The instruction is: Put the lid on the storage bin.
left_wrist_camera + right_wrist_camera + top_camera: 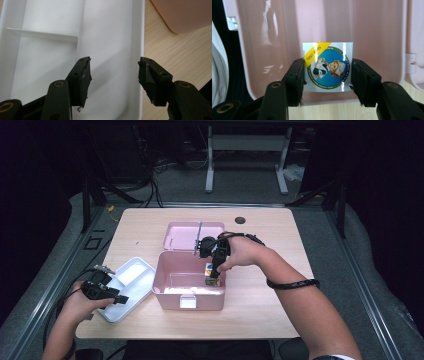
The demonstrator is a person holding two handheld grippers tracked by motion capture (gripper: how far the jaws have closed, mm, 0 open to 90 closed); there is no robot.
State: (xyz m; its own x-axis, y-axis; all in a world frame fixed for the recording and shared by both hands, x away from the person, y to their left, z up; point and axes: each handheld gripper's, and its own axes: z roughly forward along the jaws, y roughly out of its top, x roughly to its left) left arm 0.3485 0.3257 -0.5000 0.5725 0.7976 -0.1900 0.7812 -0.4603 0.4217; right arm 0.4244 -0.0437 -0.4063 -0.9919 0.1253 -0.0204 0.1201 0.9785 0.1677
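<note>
My right tongs (326, 75) clamp a small labelled box (327, 67) inside the pink case (167, 292); release pending. My left tongs (113, 75) gape empty over the white tray (110, 30).

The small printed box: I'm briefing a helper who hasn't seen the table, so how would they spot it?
Find the open pink case mid-table. At its right end, the right gripper clamps the small box, whose label has a blue cartoon circle and yellow stripe.

- wooden table (150, 227), light top, dark round grommet hole (240, 220) near far edge
- grey floor (240, 187) beyond the table, black cables (150, 190) trailing on it
- white desk frame legs (245, 142) at far back, dark surroundings
</note>
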